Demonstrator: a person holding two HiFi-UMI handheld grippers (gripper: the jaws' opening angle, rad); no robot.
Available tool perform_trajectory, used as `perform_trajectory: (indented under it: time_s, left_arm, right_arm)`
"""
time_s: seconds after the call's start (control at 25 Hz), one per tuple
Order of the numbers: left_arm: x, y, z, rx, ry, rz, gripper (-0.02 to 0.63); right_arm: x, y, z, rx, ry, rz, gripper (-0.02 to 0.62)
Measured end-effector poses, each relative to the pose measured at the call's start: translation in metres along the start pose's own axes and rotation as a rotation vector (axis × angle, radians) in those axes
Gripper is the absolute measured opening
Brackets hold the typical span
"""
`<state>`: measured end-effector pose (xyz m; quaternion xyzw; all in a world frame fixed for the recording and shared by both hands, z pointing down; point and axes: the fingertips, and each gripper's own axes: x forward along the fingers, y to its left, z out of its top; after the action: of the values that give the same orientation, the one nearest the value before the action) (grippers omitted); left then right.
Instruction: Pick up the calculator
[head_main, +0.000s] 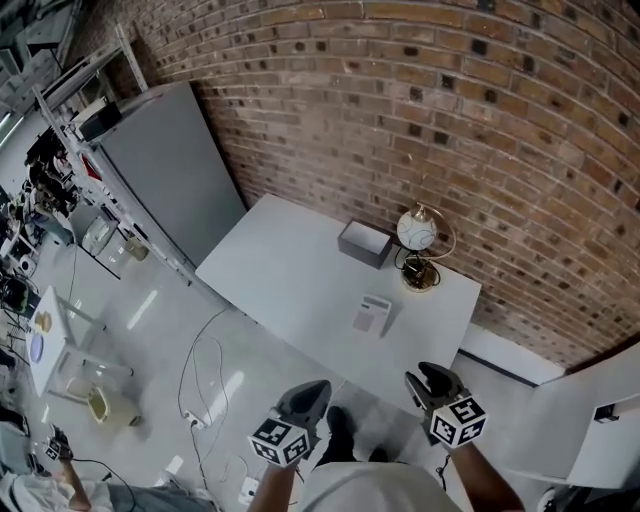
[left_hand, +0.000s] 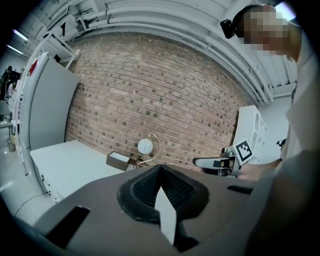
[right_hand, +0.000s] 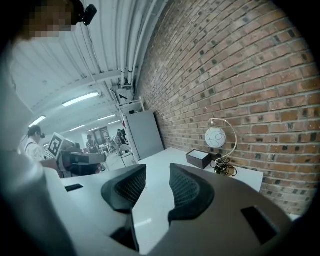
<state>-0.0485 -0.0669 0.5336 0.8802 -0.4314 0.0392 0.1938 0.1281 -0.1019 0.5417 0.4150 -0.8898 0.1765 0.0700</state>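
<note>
Currently, calculator (head_main: 372, 315) is seen farther out, long axis near-far, between left gripper (head_main: 312, 390) (closed, empty) and slightly nearer right gripper (head_main: 428, 376) (jaws apart, empty).

No text, brand or number could be read; any print on the calculator (head_main: 372, 315) was too small to make out.

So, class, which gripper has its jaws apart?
The right gripper: its jaws stand apart, nothing between them; the left gripper has its tips together.
</note>
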Motion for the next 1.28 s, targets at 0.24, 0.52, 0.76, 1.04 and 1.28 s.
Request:
perform_trajectory:
  time_s: [0.24,0.52,0.76,1.04,1.28]
  left_arm:
    - [0.027,0.049,0.02,0.012,0.035,-0.067,0.014]
    - [0.059,0.096,0.039,0.018,0.072,-0.152,0.014]
    - [0.076,0.123,0.051,0.036,0.1,-0.219,0.014]
    - [0.087,0.141,0.054,0.033,0.107,-0.247,0.014]
    - [0.092,0.141,0.044,-0.008,0.106,-0.218,0.014]
  right_arm:
    - [0.053,-0.005,0.015,0.006,0.003,-0.049,0.161]
    - [0.099,-0.017,0.025,0.032,0.003,-0.13,0.161]
    - [0.126,-0.021,0.029,0.055,0.001,-0.189,0.161]
    - [0.142,-0.028,0.03,0.05,0.017,-0.211,0.161]
    - [0.147,-0.04,0.03,0.06,0.035,-0.188,0.161]
